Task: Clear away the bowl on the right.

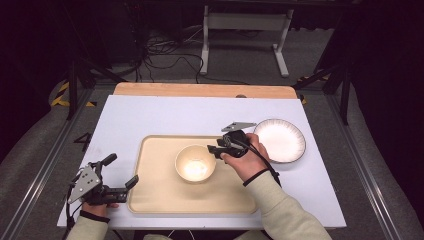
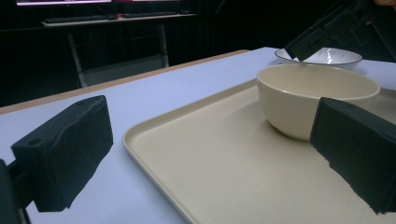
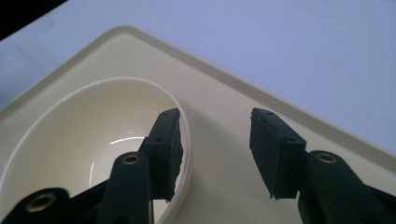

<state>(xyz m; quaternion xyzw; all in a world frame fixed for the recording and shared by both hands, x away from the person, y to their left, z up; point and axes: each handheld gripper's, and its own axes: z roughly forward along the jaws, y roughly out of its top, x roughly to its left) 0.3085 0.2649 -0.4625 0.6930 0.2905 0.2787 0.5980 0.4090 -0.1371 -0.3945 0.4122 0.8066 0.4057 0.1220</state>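
Observation:
A cream bowl [image 1: 195,163] stands empty in the middle of a beige tray [image 1: 155,195]. My right gripper [image 1: 214,149] hovers at the bowl's right rim, open. In the right gripper view one jaw hangs over the inside of the bowl [image 3: 84,135] and the other over the tray [image 3: 224,107], with the rim between them but not touched. My left gripper [image 1: 121,171] rests open at the tray's left edge, low on the table. In the left gripper view the bowl [image 2: 303,100] sits ahead on the tray [image 2: 219,158].
A white plate with a dark rim [image 1: 280,140] lies on the table right of the tray. The table [image 1: 165,112] is white with a wooden strip along its far edge. Dark floor, cables and a table frame lie beyond.

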